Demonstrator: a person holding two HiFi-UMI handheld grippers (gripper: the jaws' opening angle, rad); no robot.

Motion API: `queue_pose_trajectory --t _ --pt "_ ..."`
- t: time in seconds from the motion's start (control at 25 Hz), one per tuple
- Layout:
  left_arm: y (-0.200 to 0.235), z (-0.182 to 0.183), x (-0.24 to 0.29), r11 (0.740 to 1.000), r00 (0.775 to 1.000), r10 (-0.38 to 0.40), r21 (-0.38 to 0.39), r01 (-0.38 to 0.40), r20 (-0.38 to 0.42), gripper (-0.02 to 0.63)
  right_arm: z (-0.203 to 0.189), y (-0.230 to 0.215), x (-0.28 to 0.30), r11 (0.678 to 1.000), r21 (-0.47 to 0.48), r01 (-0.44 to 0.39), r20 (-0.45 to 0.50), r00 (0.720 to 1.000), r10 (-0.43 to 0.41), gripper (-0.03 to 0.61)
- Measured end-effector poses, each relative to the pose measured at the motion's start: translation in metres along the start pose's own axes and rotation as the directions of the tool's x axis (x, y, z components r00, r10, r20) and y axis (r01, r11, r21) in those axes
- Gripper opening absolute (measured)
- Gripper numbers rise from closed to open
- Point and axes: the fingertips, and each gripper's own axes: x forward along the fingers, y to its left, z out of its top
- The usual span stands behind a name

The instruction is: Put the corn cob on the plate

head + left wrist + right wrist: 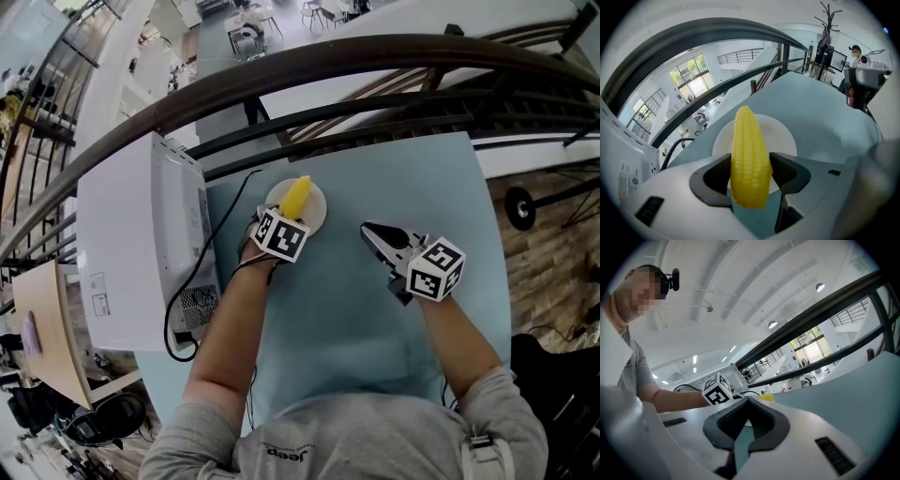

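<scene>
Corn cob [749, 159]: yellow, one piece, gripped about its lower half between the two dark pads of the left gripper [750, 174], a pad pressed to each side. Long axis roughly in line with the gripper's own reach. Tapered tip foremost, pointing away from the person toward the far table edge and the dark railing [375, 44]; blunt end hanging just behind the pads. In the head view, leaning up and slightly right out from under the left gripper, tip over the middle of the plate. Plate [317, 211]: small, round, white, on the far part of the table, directly beneath and beyond the cob. Contact between cob and plate: possibly none, not clear from any view. Right gripper [746, 416]: clenched on nothing, pad tips met, held near level above the table to the right of the plate and well apart from it. Table [375, 319]: pale blue top, bare apart from the plate. White machine [131, 253]: boxy, along the table's left edge. Black cable [232, 208]: curving from the machine's near side across the table's left margin toward the plate.
</scene>
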Motion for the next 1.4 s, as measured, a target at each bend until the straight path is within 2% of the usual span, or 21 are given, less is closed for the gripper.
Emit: queue_pose_trajectory --t 0.16,0.36,0.68,0.88,1.12,1.24,1.4 --pt "0.003 0.002 -0.004 1.0 1.0 0.009 -0.012 -0.009 0.016 0.256 0.001 0.001 -0.001 1.0 -0.001 0.0 0.003 1.0 0.0 0.017" --pt "0.008 0.015 -0.026 0.998 0.994 0.057 -0.046 -0.053 0.09 0.275 0.01 0.008 -0.003 1.0 -0.011 -0.002 0.013 1.0 0.002 0.017" --pt "-0.007 0.019 -0.085 0.992 0.968 0.124 -0.065 -0.113 0.216 0.291 0.028 0.038 -0.022 0.999 -0.049 0.002 0.028 1.0 -0.001 0.017" --pt "-0.051 0.012 -0.139 0.997 0.942 0.069 -0.064 -0.051 0.328 0.291 0.039 0.068 -0.046 0.997 -0.071 0.009 0.034 0.999 -0.007 0.017" --pt "-0.1 -0.022 -0.203 0.998 0.907 0.009 -0.061 0.018 0.421 0.291 0.042 0.115 -0.079 0.995 -0.095 0.006 0.036 0.999 -0.002 0.017" --pt "-0.109 -0.042 -0.24 0.998 0.88 0.011 -0.062 0.021 0.476 0.29 0.045 0.139 -0.09 0.993 -0.119 -0.004 0.037 0.999 0.008 0.017" --pt "-0.114 -0.077 -0.292 0.995 0.848 0.035 -0.1 0.022 0.529 0.271 0.051 0.177 -0.1 0.987 -0.159 -0.02 0.033 0.999 0.026 0.017"
